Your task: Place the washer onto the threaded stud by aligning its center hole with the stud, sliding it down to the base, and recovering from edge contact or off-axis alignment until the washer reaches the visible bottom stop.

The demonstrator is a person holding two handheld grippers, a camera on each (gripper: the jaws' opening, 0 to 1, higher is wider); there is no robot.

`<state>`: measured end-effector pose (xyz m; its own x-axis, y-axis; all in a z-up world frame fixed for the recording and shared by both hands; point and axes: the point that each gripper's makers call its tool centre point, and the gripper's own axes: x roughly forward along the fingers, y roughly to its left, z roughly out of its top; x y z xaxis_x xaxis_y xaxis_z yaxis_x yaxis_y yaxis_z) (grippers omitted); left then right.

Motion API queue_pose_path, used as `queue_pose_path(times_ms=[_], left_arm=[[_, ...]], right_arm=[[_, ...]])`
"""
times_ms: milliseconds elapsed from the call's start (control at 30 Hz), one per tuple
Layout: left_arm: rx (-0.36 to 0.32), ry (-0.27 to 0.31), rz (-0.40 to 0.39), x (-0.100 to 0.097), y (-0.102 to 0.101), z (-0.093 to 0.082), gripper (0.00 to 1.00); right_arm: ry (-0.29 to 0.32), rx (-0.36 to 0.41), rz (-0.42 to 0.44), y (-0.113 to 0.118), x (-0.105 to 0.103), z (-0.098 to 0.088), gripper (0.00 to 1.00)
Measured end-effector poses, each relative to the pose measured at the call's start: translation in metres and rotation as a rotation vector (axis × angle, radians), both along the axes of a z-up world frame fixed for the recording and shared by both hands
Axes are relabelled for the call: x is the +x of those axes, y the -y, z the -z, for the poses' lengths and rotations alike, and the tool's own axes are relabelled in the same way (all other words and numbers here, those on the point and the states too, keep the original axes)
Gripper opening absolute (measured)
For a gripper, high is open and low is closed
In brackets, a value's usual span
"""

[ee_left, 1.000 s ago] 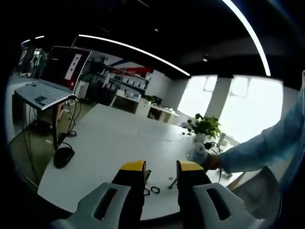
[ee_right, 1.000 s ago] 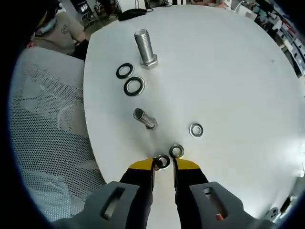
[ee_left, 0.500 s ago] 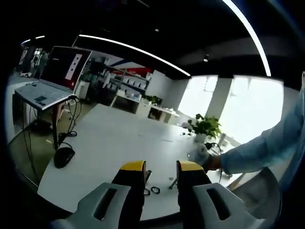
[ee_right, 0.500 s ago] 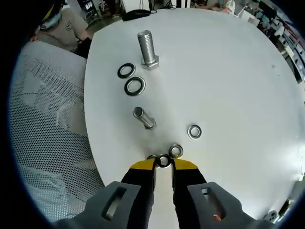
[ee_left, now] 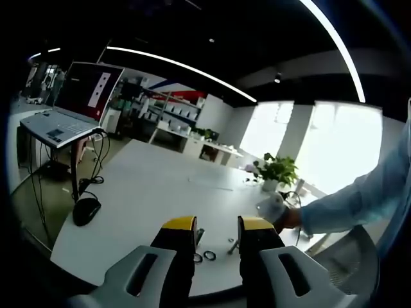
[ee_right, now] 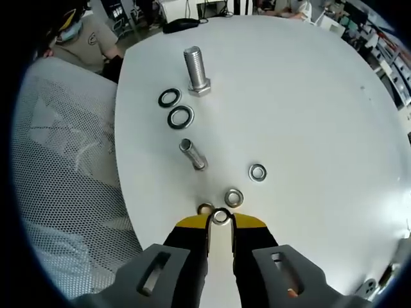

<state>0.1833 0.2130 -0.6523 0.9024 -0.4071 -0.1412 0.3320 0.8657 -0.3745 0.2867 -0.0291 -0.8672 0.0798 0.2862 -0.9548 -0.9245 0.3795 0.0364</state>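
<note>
From my right gripper view, the white table (ee_right: 308, 96) edge runs down the left, right beside a mesh chair (ee_right: 64, 192); lots of bare tabletop to the right. My right gripper (ee_right: 220, 220) points down at the table, jaws pinching a small washer (ee_right: 221, 216) at the tips. The big threaded stud (ee_right: 195, 69) stands upright well ahead, two dark washers (ee_right: 174, 108) just beside it. A smaller bolt (ee_right: 192, 154) lies between. My left gripper (ee_left: 217, 226) hangs near the table edge, jaws spread, holding nothing.

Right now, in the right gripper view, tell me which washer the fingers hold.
The small washer pinched between the right gripper fingers. The other washers lie loose on the white table, two of them dark-ringed near the large stud.
</note>
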Motion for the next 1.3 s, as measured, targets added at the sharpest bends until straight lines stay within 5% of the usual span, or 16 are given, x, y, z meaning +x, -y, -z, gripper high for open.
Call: queue_pose_path(times_ms=[533,833,1300], left_arm=[[0.001,-0.001,0.004,0.000,0.001,0.000,0.24],[0.002,-0.002,0.010,-0.001,0.001,0.000,0.24],[0.008,-0.006,0.023,-0.001,0.002,0.001,0.23]], right_arm=[[0.051,0.026,-0.014,0.000,0.004,-0.028,0.14],[0.085,0.046,-0.059,-0.015,0.008,-0.051,0.14],[0.091,0.076,-0.098,-0.038,0.007,-0.063,0.14]])
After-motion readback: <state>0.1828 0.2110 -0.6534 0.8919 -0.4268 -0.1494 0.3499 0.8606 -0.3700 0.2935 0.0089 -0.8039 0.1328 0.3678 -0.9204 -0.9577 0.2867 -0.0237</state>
